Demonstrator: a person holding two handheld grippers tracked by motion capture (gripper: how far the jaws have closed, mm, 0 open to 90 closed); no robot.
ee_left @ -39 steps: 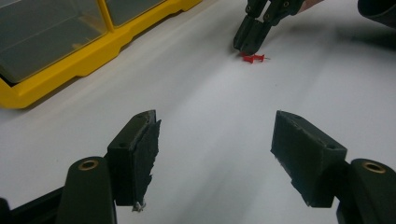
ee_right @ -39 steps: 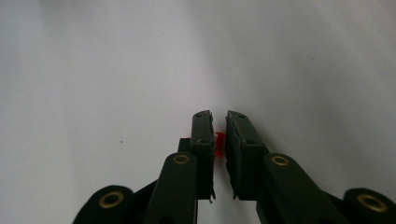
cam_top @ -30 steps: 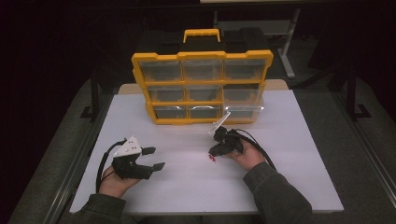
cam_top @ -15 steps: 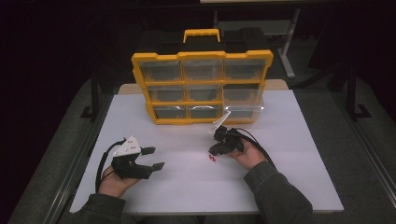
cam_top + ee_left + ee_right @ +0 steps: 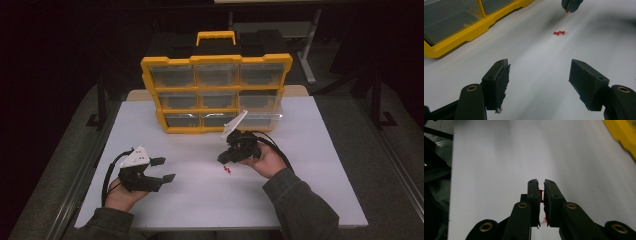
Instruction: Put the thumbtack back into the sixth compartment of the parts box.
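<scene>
My right gripper (image 5: 223, 159) hangs above the middle of the white table (image 5: 200, 200), tips pointing down and to the left. In the right gripper view its jaws (image 5: 541, 182) are shut on a small red push pin (image 5: 541, 194). The left gripper view shows that gripper's tip (image 5: 571, 4) with a bit of red under it. More red push pin (image 5: 227, 170) (image 5: 559, 32) lies on the table just below; I cannot tell whether it is one pin or two. My left gripper (image 5: 165, 169) (image 5: 539, 75) rests at the front left, open, with nothing between its pads.
A yellow organizer (image 5: 216, 95) with clear drawers and a yellow handle stands at the back of the table. Its lower right drawer (image 5: 262, 119) looks pulled out a little. The yellow base (image 5: 469, 32) lies ahead and left of my left gripper.
My right gripper has risen off the table with the pin in it, and the red pin lying below now shows free of it. The left hand has kept still.
</scene>
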